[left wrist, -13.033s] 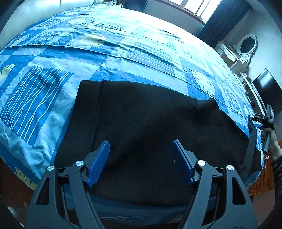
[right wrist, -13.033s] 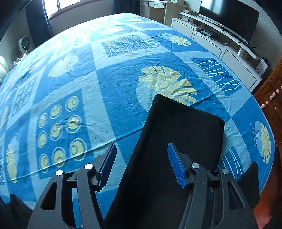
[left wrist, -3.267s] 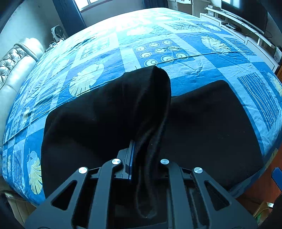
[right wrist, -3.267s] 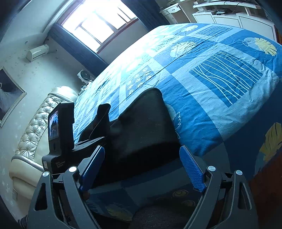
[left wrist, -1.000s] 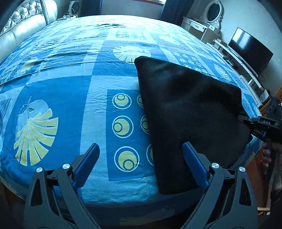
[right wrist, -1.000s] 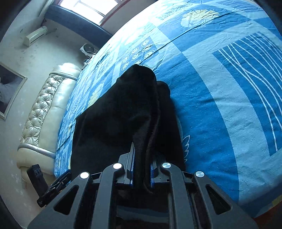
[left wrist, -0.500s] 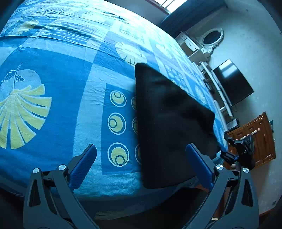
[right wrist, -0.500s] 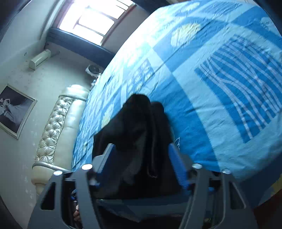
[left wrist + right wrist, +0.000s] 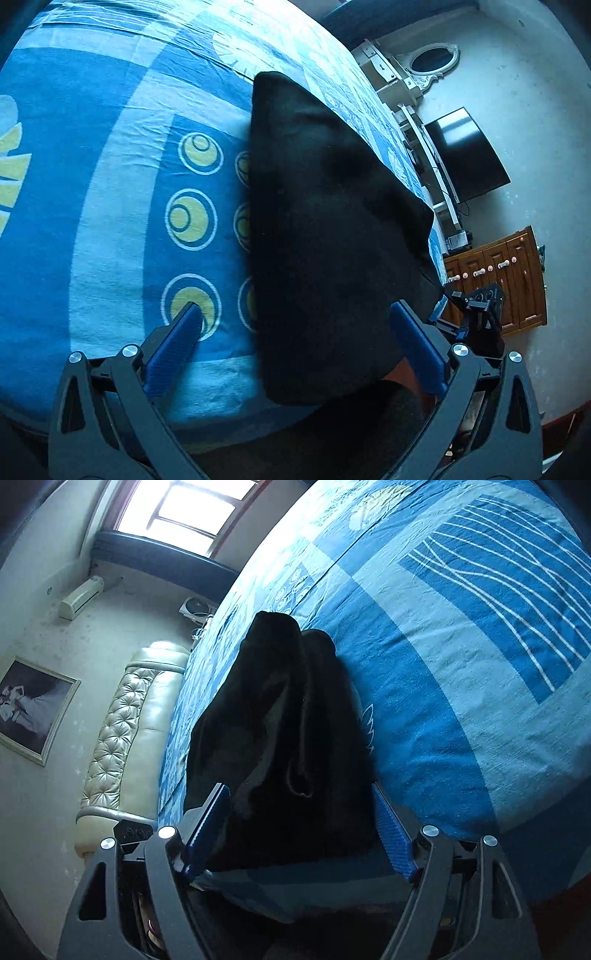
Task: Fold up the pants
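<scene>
R claw (image 9: 299,816) let go pants (image 9: 280,731), opening; L claw (image 9: 295,336) wide. Pants at bed (image 9: 92,206) edge.

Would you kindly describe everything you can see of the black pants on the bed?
The black pants look like soft, matte, fleecy fabric, folded into a compact stack near the edge of the blue patterned bedspread. In the right wrist view the end shows bulging, uneven layers with a loose fold hanging. They lie on the bedspread; the fingers of both grippers stand apart on either side of them, clamping nothing.
</scene>
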`<state>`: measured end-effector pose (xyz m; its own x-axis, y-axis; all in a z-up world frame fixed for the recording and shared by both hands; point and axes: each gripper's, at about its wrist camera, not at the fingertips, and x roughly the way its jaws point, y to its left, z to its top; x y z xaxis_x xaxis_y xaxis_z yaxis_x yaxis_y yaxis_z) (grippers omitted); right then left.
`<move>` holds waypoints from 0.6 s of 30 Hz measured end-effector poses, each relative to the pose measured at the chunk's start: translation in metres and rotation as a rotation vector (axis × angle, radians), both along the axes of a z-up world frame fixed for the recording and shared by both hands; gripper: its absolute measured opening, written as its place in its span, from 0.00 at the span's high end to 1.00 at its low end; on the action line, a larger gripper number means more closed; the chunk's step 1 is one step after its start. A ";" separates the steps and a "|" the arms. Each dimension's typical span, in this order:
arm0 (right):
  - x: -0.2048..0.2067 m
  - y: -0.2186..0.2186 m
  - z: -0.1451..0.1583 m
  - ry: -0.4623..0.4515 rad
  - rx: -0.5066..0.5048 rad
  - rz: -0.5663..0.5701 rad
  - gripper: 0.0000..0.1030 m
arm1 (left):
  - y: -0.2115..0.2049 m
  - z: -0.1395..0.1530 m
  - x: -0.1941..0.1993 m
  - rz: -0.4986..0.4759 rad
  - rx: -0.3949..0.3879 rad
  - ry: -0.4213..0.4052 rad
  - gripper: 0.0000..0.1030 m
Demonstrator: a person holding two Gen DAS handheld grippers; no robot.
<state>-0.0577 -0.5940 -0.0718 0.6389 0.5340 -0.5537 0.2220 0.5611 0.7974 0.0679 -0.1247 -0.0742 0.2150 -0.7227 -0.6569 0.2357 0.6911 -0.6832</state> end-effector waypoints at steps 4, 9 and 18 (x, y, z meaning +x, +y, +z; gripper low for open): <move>0.003 0.000 -0.011 0.004 0.026 -0.003 0.25 | -0.013 -0.001 0.001 -0.017 -0.003 0.005 0.02; 0.001 0.001 -0.012 -0.014 0.056 -0.003 0.24 | -0.017 -0.003 0.001 -0.003 0.001 0.009 0.02; 0.002 0.005 -0.013 -0.004 -0.016 -0.005 0.48 | -0.037 0.004 0.000 -0.018 0.144 -0.041 0.37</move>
